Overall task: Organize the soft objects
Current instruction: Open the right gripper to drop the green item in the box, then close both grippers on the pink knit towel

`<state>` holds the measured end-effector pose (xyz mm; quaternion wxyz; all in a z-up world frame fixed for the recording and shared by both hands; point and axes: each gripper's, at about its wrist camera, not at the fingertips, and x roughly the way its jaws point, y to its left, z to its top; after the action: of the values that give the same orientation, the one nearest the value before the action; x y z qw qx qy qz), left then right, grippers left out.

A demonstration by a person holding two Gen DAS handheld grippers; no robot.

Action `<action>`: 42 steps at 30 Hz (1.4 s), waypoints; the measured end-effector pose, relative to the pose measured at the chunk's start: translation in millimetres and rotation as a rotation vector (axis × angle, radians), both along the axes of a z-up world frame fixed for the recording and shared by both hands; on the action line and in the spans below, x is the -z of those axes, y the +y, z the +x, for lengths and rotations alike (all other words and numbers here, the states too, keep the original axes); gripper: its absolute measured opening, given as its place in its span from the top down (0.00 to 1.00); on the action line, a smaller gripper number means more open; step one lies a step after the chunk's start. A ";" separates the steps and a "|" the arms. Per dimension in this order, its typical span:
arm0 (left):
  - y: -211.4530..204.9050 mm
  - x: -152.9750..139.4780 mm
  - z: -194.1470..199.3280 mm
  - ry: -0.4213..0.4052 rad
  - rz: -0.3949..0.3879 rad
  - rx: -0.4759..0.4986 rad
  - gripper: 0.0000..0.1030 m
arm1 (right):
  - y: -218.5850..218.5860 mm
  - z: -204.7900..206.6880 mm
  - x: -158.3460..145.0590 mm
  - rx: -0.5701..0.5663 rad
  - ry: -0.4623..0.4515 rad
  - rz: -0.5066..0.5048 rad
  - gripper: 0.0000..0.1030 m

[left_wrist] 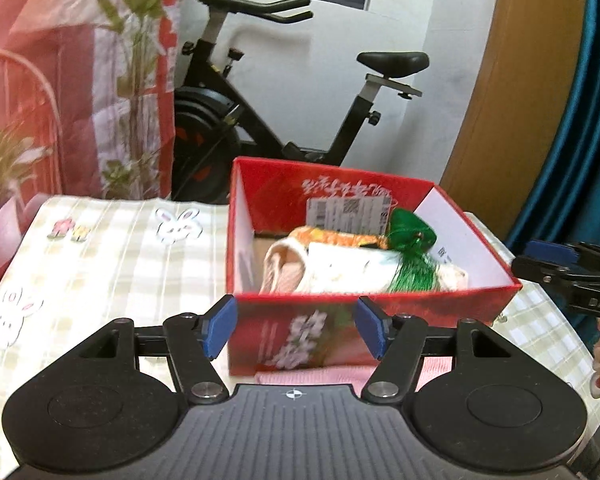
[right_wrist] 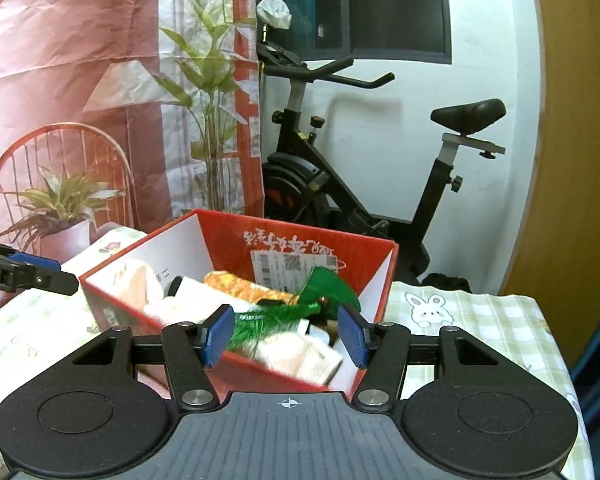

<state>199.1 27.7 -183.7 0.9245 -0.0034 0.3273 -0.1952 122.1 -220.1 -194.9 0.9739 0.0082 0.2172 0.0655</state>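
Observation:
A red cardboard box point(left_wrist: 380, 184) stands open on the table, holding soft things: a cream and pink cloth piece point(left_wrist: 288, 268), an orange plush point(left_wrist: 332, 236) and a green tinsel ornament point(left_wrist: 414, 240). My left gripper point(left_wrist: 296, 328) is open in front of the box's near wall, with nothing pressed between its blue pads. A pink cloth point(left_wrist: 320, 376) lies at the foot of the box, under that gripper. In the right wrist view my right gripper point(right_wrist: 286, 332) is open over the box point(right_wrist: 284, 236) near its corner, above the green tinsel point(right_wrist: 276, 314). It holds nothing.
The table wears a checked cloth with rabbit prints point(left_wrist: 100, 248). A black exercise bike point(left_wrist: 284, 92) stands behind it against the white wall. A printed pink backdrop point(right_wrist: 80, 80) hangs at the left; a wooden door point(left_wrist: 512, 100) and blue curtain point(left_wrist: 580, 140) are at the right.

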 end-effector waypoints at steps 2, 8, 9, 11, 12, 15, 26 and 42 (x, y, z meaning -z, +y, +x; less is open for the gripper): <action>3.4 4.9 -3.3 0.008 -0.001 -0.006 0.34 | -0.4 -10.1 1.6 0.005 -0.002 -0.002 0.48; 10.5 25.6 -9.5 0.048 -0.008 -0.016 0.34 | -8.5 -32.1 16.6 0.029 0.021 0.010 0.48; 10.8 30.6 -9.4 0.059 -0.007 -0.016 0.34 | -10.1 -34.6 21.4 0.036 0.031 0.009 0.48; 11.9 39.9 -9.8 0.079 -0.002 -0.019 0.34 | -13.5 -36.4 32.2 0.049 0.052 0.003 0.48; 12.4 44.9 -9.3 0.089 0.000 -0.021 0.34 | -15.6 -37.5 39.0 0.059 0.068 0.005 0.48; 14.0 60.6 -6.2 0.122 0.001 -0.029 0.31 | -21.4 -37.5 60.3 0.079 0.121 0.025 0.48; 13.0 101.8 16.5 0.205 -0.010 -0.058 0.27 | -29.7 -22.5 110.6 0.130 0.248 0.087 0.48; -11.5 118.0 21.6 0.210 -0.020 -0.018 0.46 | -1.6 -2.2 130.0 0.050 0.317 0.119 0.60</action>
<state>220.7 16.1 -301.8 0.8869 -0.0361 0.4202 -0.1886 119.9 -221.7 -324.9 0.9265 0.0813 0.3637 0.0519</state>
